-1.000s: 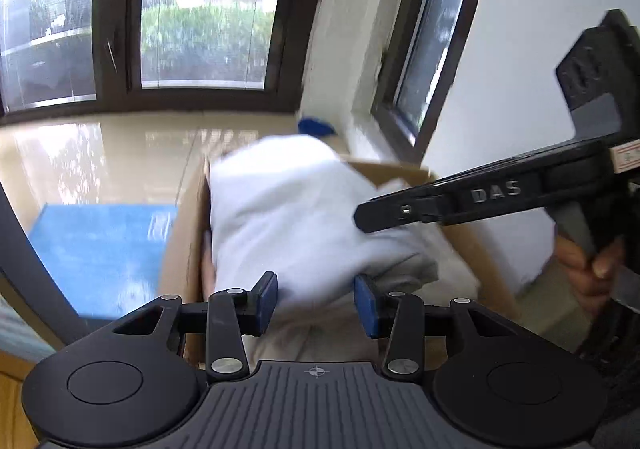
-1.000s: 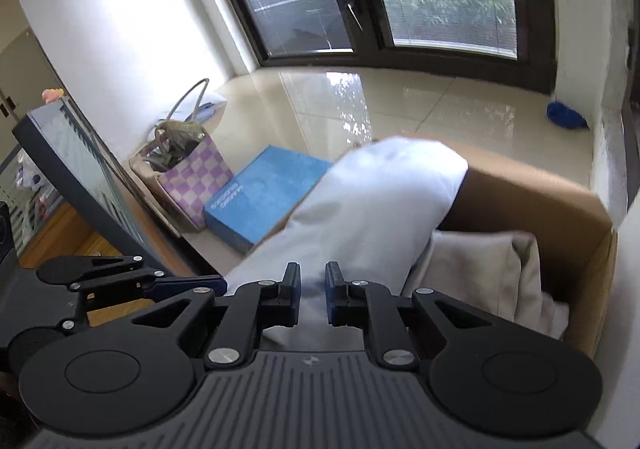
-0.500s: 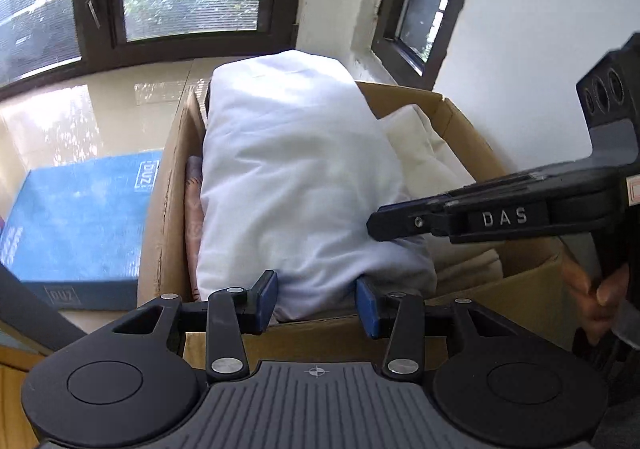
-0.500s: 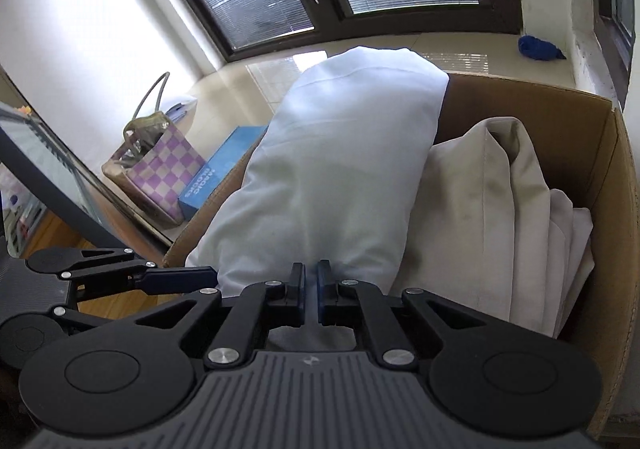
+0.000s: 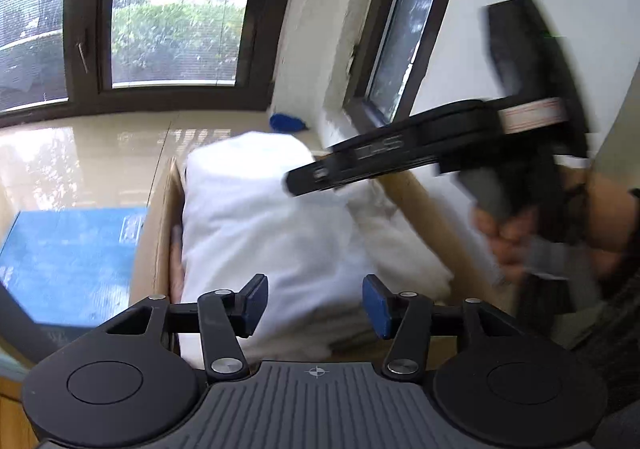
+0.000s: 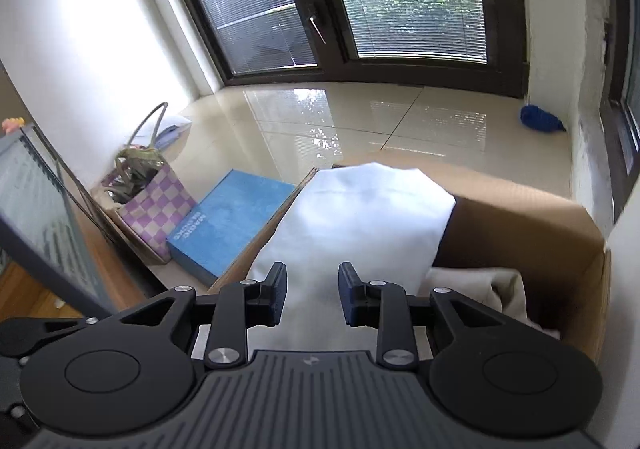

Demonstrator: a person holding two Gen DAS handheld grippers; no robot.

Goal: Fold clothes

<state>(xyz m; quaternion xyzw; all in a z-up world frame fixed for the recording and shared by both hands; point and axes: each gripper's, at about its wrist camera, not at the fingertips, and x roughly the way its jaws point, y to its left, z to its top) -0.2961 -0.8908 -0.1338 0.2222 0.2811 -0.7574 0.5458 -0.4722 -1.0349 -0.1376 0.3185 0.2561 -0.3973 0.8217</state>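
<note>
A folded white garment point(image 5: 264, 217) point(image 6: 360, 217) lies on top of a cardboard box point(image 5: 158, 233) point(image 6: 520, 225), with a beige garment point(image 6: 484, 289) beside it on the right. My left gripper point(image 5: 316, 307) hovers at the garment's near end. Its jaws are opening, and the blue pads point(image 5: 256, 303) stand clear of the cloth. My right gripper point(image 6: 313, 299) also hovers over the near end, its jaws opening with nothing pinched. In the left wrist view the right gripper point(image 5: 296, 181) is blurred above the box, held by a hand point(image 5: 508, 237).
A blue flat box point(image 6: 232, 217) point(image 5: 68, 253) lies left of the cardboard box, and a purple checked bag point(image 6: 152, 205) lies beyond it. A small blue object point(image 6: 540, 119) sits in the far corner. Windows and white walls enclose the glossy tiled ledge point(image 6: 340, 117).
The right jaws, shut half a second ago at the white garment's near edge, now stand apart. The left jaws are wider. The right gripper has swung upward in the left wrist view.
</note>
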